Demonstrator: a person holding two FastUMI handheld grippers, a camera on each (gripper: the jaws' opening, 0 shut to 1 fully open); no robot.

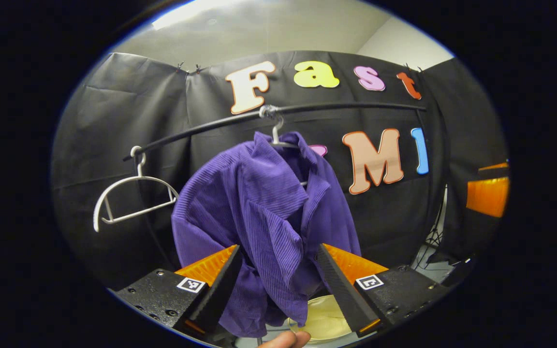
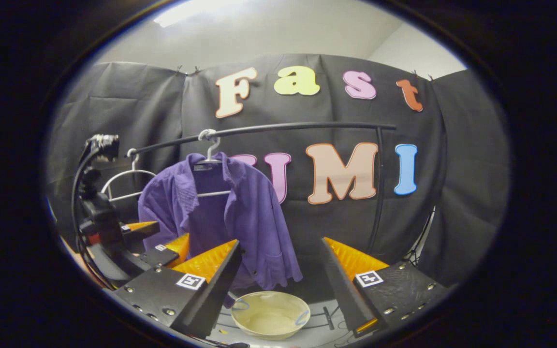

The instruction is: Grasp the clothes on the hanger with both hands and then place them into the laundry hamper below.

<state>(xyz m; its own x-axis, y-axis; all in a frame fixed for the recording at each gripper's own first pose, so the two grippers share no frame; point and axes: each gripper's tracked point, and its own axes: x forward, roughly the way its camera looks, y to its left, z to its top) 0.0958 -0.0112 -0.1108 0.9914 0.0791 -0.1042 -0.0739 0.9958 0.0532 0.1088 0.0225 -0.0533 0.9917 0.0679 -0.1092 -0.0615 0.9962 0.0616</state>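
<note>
Between the spread fingers of the left gripper [image 1: 278, 280], in the left gripper view, hangs the lower part of a purple shirt [image 1: 264, 212] — the jaws stand wide apart with the cloth in the gap, though neither finger visibly presses on it, so nothing is held yet. The position looks chosen to bracket the shirt's bunched body before closing. At the right gripper view's bottom, the right gripper [image 2: 281, 275] is likewise fully open and empty, set farther back and facing the shirt's hem and the space beside it; the left gripper shows at that view's left edge, close to the shirt's sleeve side.

Outward from the jaws, the shirt drapes from a pale hanger [image 2: 209, 145] hooked over a black rail [image 2: 283, 128], its collar slumped to one side. A second, bare hanger [image 1: 128, 198] hangs on the same rail, apart from the shirt. Directly below the shirt sits the cream-coloured hamper [image 2: 270, 314] on the floor — placed, it seems, so that a garment pulled free can simply be lowered in. A fingertip [image 1: 285, 340] of the person shows at the bottom edge of the left gripper view.

By the look of things the task is at its opening: both grippers approaching, the grasp not yet made.
</note>
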